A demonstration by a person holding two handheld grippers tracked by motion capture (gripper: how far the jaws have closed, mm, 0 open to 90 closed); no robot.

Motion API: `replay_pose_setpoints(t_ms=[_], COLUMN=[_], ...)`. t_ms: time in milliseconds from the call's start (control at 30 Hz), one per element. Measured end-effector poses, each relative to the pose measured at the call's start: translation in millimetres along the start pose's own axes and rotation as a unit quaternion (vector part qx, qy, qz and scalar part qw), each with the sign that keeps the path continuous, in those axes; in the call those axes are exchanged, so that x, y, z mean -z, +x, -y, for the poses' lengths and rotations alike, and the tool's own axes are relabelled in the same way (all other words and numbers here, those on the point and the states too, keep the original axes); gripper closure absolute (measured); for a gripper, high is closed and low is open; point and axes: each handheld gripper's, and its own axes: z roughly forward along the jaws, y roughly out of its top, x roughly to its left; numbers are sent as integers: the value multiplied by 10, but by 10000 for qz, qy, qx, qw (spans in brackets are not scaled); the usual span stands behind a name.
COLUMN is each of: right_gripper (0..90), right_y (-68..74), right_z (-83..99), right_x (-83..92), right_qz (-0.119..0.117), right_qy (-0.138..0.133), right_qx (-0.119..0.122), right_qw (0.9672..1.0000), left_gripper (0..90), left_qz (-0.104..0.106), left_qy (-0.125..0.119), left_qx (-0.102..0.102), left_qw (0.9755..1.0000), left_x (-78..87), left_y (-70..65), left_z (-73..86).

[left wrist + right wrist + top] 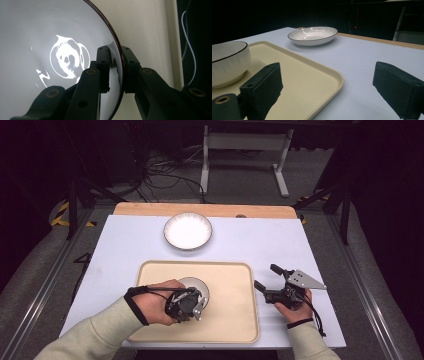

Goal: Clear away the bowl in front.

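shallow plate (188, 231) beyond tray (235, 290), well apart

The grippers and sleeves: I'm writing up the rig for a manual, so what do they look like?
Both the left gripper and the right gripper are black, each with two blocky jaws with brass-coloured pivot pins. The right one carries a grey three-cornered plate. Black cables trail from each, and black straps loop the wrists. The person wears pale beige-green long sleeves.
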Motion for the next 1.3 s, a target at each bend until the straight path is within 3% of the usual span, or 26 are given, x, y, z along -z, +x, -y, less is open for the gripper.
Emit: replay_pose_setpoints(t_ms=[100, 233, 433, 600, 667, 733, 867, 1100, 1233, 1300], right_gripper=[89, 89, 89, 88, 86, 86, 87, 85, 85, 85], right_y=[0, 0, 0, -4, 0, 2, 0, -3, -4, -3], right_z=[0, 0, 0, 0, 1, 1, 1, 1, 1, 2], right_x=[0, 0, 0, -1, 1, 2, 1, 1, 3, 2], right_qz=[-1, 4, 7, -1, 6, 7, 3, -7, -8, -5], right_qy=[-1, -1, -1, -6, -9, -5, -11, -24, -22, -28], right_qx=[3, -1, -5, -13, -6, 6, -1, -4, -13, -13], right_qw=[10000, 10000, 10000, 10000, 10000, 10000, 10000, 10000, 10000, 10000], left_gripper=[739, 644, 557, 485, 472, 465, 460, 439, 445, 444], left_qz=[181, 150, 457, 349, 325, 291, 224, -89, -97, -132], left_qy=[-118, -176, -429, -627, -851, -917, -1382, -1782, -2126, -2323], left_qx=[132, 242, 394, 579, 726, 718, 884, 1057, 1249, 1397], left_qw=[9997, 9994, 9973, 9957, 9932, 9928, 9862, 9783, 9691, 9625], left_x=[8, 15, 89, 183, 233, 253, 337, 443, 481, 493], left_y=[9, 19, 36, 47, 43, 43, 36, -1, -12, -16], left_z=[4, 18, 57, 114, 153, 165, 230, 313, 357, 390])
